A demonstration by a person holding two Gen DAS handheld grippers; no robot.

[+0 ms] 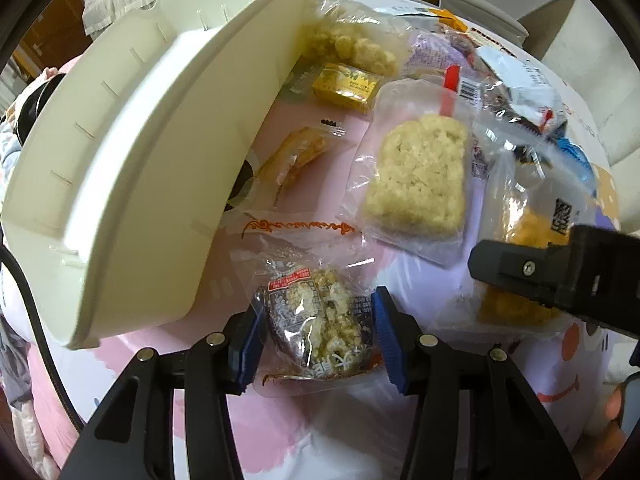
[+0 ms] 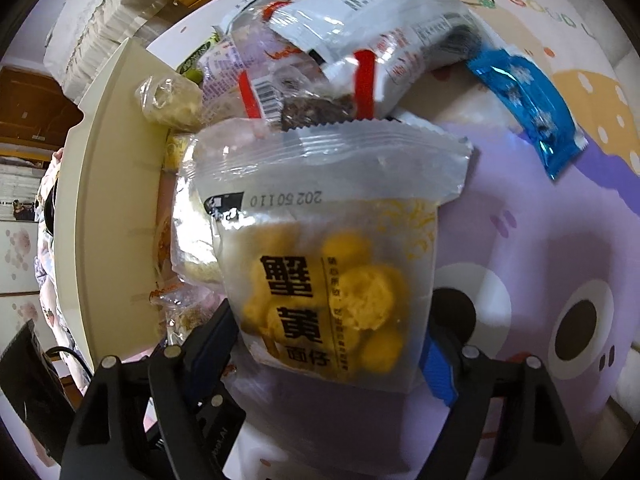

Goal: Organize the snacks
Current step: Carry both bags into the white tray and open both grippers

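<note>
My left gripper (image 1: 316, 340) points down at a clear packet of dark nut crisp (image 1: 316, 312) lying on the pink mat beside the white bin (image 1: 120, 160). Its blue pads press the packet's two sides. My right gripper (image 2: 328, 356) stands over a clear bag of yellow round crackers (image 2: 340, 280) lying on the purple mat. That bag lies between the blue pads (image 2: 436, 368), which sit at its edges without squeezing it. In the left wrist view the bag of yellow crackers (image 1: 516, 232) lies at the right, under a black finger of the right gripper.
More snacks lie on the mat: a pale rice cake pack (image 1: 420, 176), a yellow box (image 1: 348, 84), a bag of puffs (image 1: 352, 48), an orange wrapped piece (image 1: 296, 156), a blue wrapper (image 2: 524, 104) and a heap of packets (image 2: 352, 32). The white bin (image 2: 116, 184) borders the left.
</note>
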